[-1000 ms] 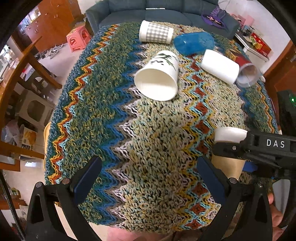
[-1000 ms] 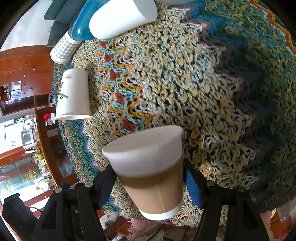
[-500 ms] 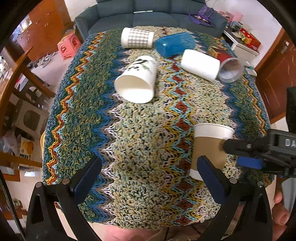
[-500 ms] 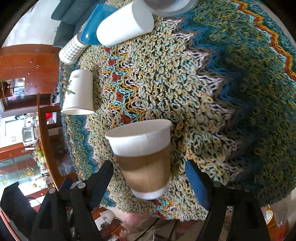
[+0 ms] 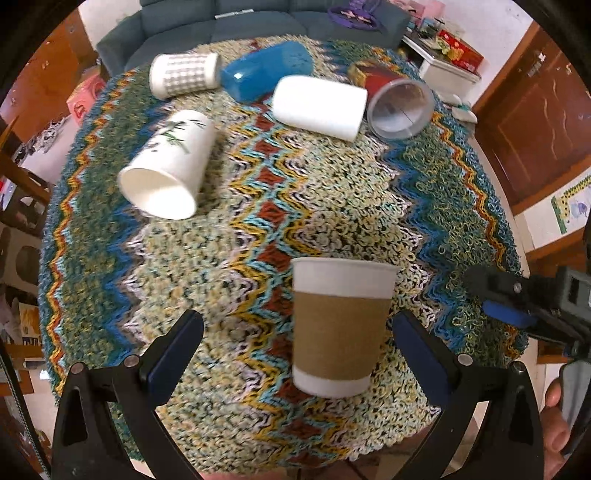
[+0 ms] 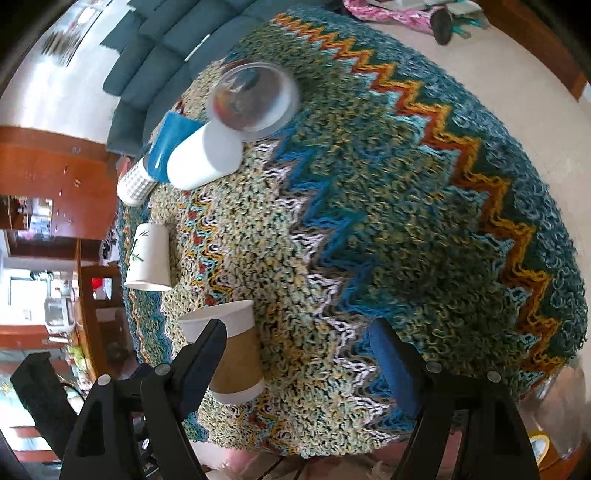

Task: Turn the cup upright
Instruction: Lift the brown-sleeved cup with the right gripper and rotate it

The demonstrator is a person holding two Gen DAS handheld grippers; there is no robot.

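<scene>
A paper cup with a brown sleeve [image 5: 338, 328] stands upright on the knitted cloth [image 5: 369, 206], between the fingers of my open left gripper [image 5: 295, 347], nearer the right finger. In the right wrist view the same cup [image 6: 231, 354] stands left of my open, empty right gripper [image 6: 299, 354], partly behind its left finger. The right gripper also shows in the left wrist view [image 5: 517, 306], at the right edge, apart from the cup.
Several cups lie on their sides at the far part of the table: a white cup with a leaf print [image 5: 170, 170], a checked cup [image 5: 183, 74], a blue cup [image 5: 267, 70], a plain white cup [image 5: 319, 107], a red and clear cup [image 5: 395, 99]. A sofa [image 5: 258, 18] stands behind.
My right gripper has let go of the brown-sleeve cup, which now stands on the cloth, and has drawn back to the right. My left gripper has moved right so the cup lies between its fingers.
</scene>
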